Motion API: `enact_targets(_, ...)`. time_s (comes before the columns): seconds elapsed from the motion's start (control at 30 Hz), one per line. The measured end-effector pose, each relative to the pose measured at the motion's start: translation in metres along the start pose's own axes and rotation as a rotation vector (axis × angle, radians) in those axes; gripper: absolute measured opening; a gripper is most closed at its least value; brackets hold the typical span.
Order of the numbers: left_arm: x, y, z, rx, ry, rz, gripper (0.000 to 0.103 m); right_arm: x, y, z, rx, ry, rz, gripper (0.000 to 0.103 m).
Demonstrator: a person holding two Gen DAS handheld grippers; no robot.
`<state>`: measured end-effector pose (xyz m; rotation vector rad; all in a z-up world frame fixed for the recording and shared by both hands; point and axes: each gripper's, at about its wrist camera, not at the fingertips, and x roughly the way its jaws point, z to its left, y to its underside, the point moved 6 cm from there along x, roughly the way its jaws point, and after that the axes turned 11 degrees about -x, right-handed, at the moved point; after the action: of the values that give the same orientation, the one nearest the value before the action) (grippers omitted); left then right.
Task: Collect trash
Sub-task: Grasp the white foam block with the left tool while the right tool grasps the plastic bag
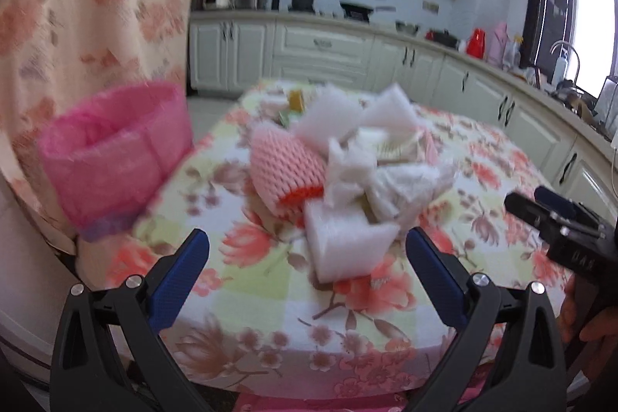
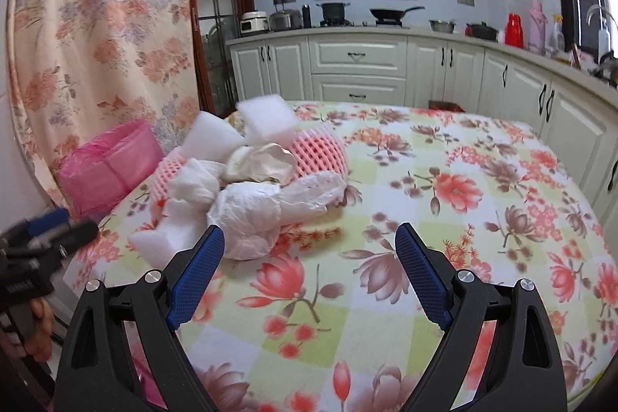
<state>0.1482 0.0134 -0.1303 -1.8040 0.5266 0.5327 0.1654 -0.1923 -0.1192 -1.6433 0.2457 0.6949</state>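
A heap of trash lies on the floral tablecloth [image 1: 270, 300]: white foam blocks [image 1: 347, 246], a pink foam fruit net [image 1: 286, 161] and crumpled white paper [image 1: 401, 184]. In the right wrist view the heap shows as foam blocks [image 2: 216, 134], pink net [image 2: 320, 149] and crumpled paper [image 2: 255, 215]. A bin lined with a pink bag [image 1: 116, 153] stands off the table's left edge, also in the right wrist view [image 2: 112, 161]. My left gripper [image 1: 307, 242] is open, just short of the nearest foam block. My right gripper [image 2: 309, 238] is open and empty, right of the heap.
A floral curtain [image 2: 100, 26] hangs behind the bin. White kitchen cabinets [image 2: 359, 64] and a counter with pots run behind the table. The right gripper shows at the right edge of the left wrist view [image 1: 560, 222]; the left gripper shows at the left edge of the right wrist view [image 2: 42, 238].
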Motion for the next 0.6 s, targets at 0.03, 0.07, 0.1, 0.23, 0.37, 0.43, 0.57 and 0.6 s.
enact_targets(0.03,0.007,0.002,-0.001,-0.003,0.005,0.016,0.098,0.005,0.0,-0.003,0.007,-0.004,0.012,0.084)
enact_targets(0.07,0.015,0.004,-0.002,-0.003,0.01,0.03,0.098,0.009,0.001,-0.005,0.01,-0.005,0.021,0.084)
enact_targets(0.1,0.022,0.006,-0.005,0.002,0.013,0.042,0.098,0.013,0.001,-0.006,0.01,0.001,0.028,0.084)
enact_targets(0.23,0.049,0.011,-0.016,0.042,0.017,0.063,0.098,0.026,0.001,-0.008,0.002,0.003,0.044,0.084)
enact_targets(0.37,0.072,0.014,-0.025,0.065,0.004,0.07,0.095,0.038,0.005,-0.006,0.01,-0.014,0.073,0.084)
enact_targets(0.43,0.079,0.016,-0.025,0.069,-0.008,0.077,0.084,0.044,0.007,-0.005,0.019,-0.022,0.087,0.084)
enact_targets(0.57,0.081,0.018,-0.015,0.033,0.004,0.081,0.066,0.053,0.005,0.005,0.017,-0.053,0.096,0.084)
enact_targets(0.6,0.08,0.017,-0.013,0.034,0.009,0.079,0.056,0.056,0.003,0.01,0.011,-0.064,0.095,0.084)
